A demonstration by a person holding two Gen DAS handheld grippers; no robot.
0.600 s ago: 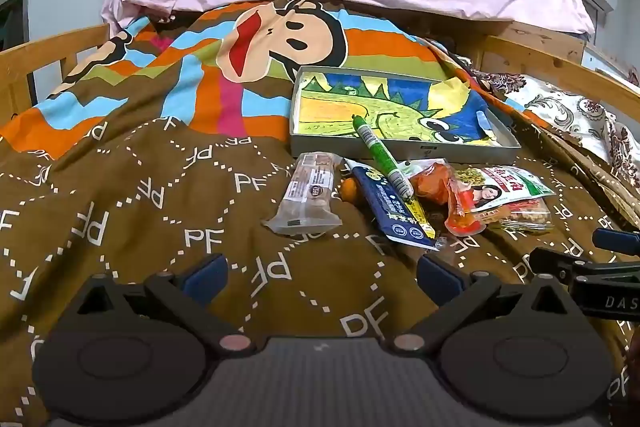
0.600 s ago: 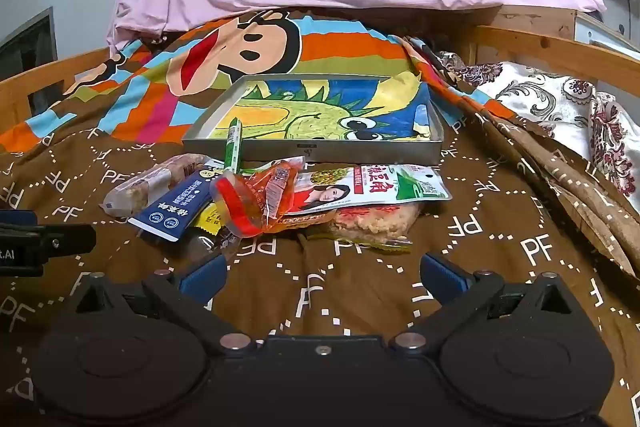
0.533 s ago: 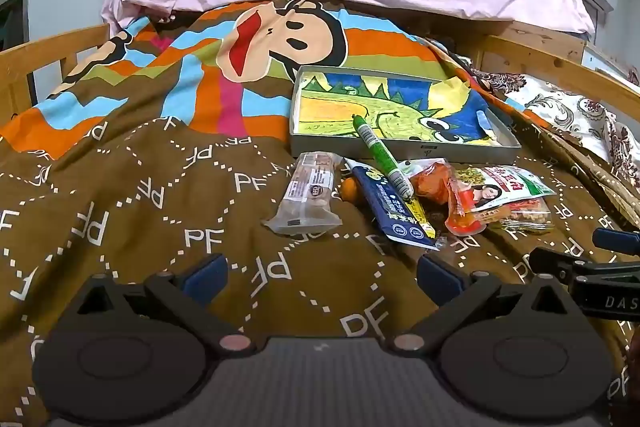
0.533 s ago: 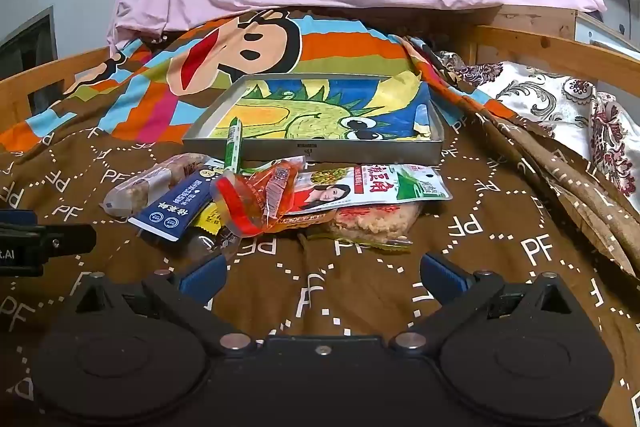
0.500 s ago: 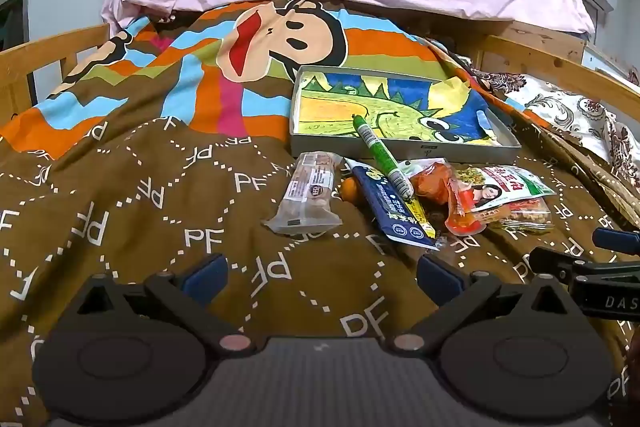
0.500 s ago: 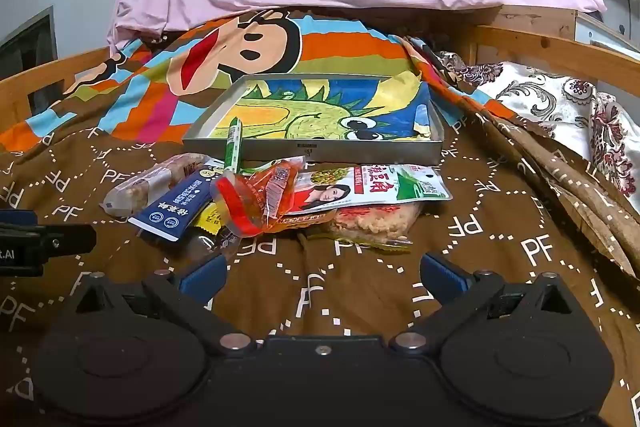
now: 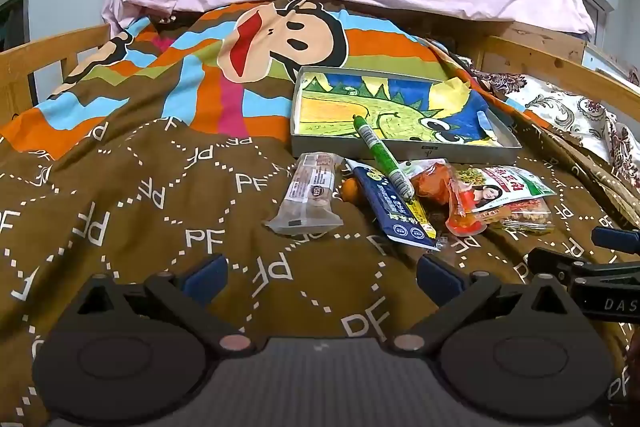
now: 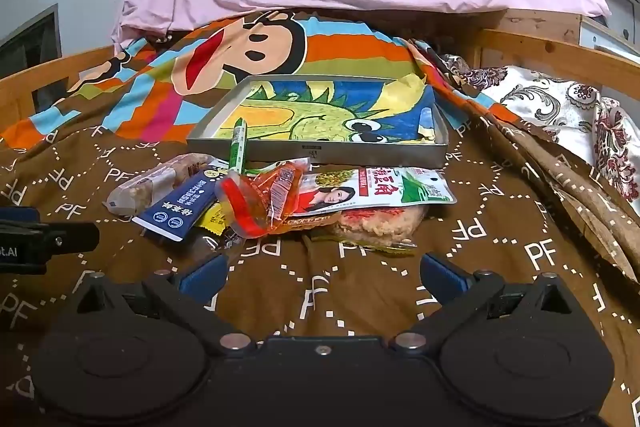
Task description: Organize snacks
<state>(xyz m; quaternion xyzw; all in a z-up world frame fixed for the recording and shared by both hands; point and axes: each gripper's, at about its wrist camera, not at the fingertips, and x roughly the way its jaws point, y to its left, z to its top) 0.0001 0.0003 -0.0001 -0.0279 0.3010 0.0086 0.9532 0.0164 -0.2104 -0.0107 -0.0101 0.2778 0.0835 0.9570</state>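
A bed [image 8: 360, 291] with a brown patterned quilt fills the view, wooden rails at both sides and pink cloth hanging behind. My left gripper [image 7: 320, 273] and right gripper [image 8: 322, 273] both hover over bare quilt, jaws spread wide and holding nothing. Just ahead lies the snack pile: a clear-wrapped cake [image 7: 310, 193], a blue packet [image 7: 394, 207], a green stick [image 7: 382, 157] leaning onto the tray's front rim, an orange pouch [image 8: 264, 203] and a green-and-white bag [image 8: 376, 191]. The shallow tray [image 8: 320, 151] sits right behind them, empty. I judge nothing is sorted yet. I'd start with the outlying cake on the left, pinching across its narrow width. There is free quilt on both sides; the tray rim needs clearing.
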